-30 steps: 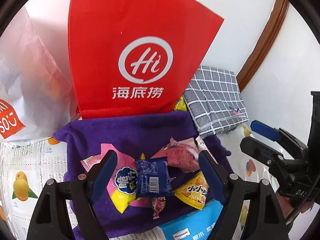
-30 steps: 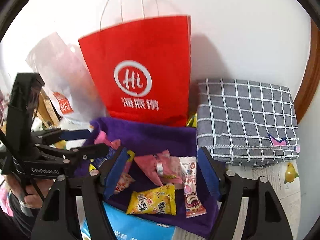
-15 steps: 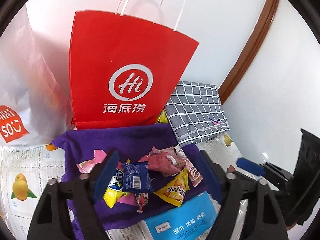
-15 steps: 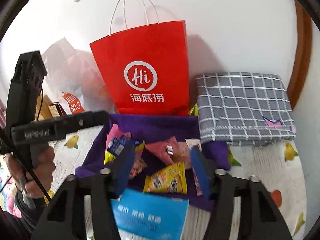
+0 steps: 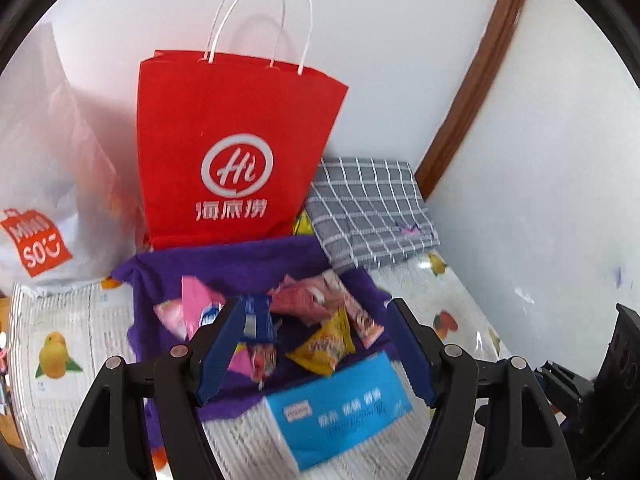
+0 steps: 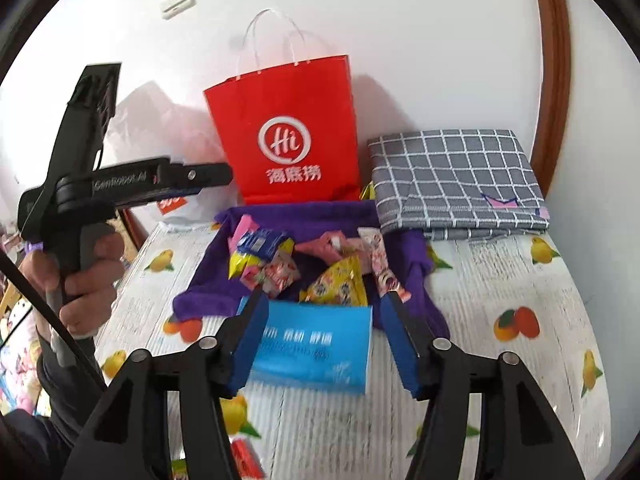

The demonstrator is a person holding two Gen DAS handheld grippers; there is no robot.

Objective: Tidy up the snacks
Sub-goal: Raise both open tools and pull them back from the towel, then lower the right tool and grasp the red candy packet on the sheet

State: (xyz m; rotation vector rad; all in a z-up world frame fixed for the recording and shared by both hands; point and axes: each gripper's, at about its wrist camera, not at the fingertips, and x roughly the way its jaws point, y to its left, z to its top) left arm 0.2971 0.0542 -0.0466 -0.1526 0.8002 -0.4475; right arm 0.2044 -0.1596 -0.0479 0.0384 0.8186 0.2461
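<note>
Several snack packets (image 5: pixel 320 332) (image 6: pixel 320 268) lie in a heap on a purple cloth (image 5: pixel 224 268) (image 6: pixel 304 216); a dark blue packet (image 5: pixel 256 316) (image 6: pixel 260 242) rests on top at the left. A blue tissue pack (image 5: pixel 340 404) (image 6: pixel 316 344) lies in front of the cloth. My left gripper (image 5: pixel 314 308) (image 6: pixel 224 172) hovers open above the heap with nothing between its fingers. My right gripper (image 6: pixel 325 300) is above the tissue pack, jaws opening, pads not touching it.
A red paper bag (image 5: pixel 236 152) (image 6: pixel 288 140) stands against the wall behind the cloth. A grey checked folded cloth (image 5: pixel 368 208) (image 6: pixel 452 176) lies to its right and a white plastic bag (image 5: pixel 44 200) to its left. The fruit-print table cover (image 6: pixel 500 280) lies underneath. A hand (image 6: pixel 88 280) holds the left gripper.
Both grippers have drawn back and upward from the snack heap, so the whole red bag and its handles show. Both pairs of jaws stand narrower than a second ago.
</note>
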